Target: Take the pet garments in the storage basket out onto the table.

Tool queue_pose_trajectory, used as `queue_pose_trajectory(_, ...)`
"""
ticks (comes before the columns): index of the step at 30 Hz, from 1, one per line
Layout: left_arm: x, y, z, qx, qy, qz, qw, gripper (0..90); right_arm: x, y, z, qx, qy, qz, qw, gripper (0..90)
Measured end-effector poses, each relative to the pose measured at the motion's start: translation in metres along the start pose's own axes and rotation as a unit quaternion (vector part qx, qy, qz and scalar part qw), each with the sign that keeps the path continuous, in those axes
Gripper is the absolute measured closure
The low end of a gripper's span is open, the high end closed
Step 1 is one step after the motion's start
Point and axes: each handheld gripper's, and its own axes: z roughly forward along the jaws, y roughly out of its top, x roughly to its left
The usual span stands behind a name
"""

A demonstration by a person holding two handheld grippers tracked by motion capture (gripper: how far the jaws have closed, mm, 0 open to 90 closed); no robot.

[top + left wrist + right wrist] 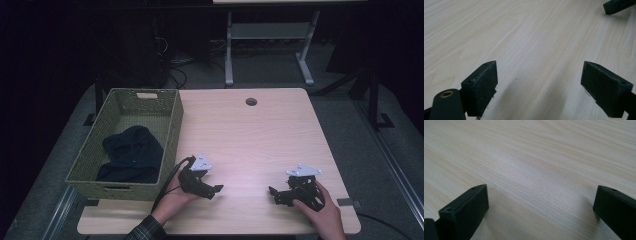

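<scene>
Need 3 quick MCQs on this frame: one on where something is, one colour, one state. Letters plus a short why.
1. Where does the dark cloth lie?
A. inside the basket
B. on the table between the grippers
C. on the floor

2. What colour is the basket?
A. red
B. green
C. white

3. How do the jaws of the left gripper stand?
A. shut on the cloth
B. shut on nothing
C. wide apart

Answers: 1 A, the high view shows the cloth bunched on the basket's bottom at the table's left edge. 2 B, its woven walls read olive green. 3 C, the left gripper view shows bare wood between its two jaws; the right gripper stands the same way.
</scene>
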Motion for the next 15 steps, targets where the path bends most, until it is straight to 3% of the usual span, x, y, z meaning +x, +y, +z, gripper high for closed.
queue_pose_trajectory(15, 0.0032, 0.0072, -0.0083, -0.01, 0.002, -0.003, 0.9999, 13.6, 0.0, 0.0, 0.0, 0.0, 0.0, 0.0, 1.0, 0.0)
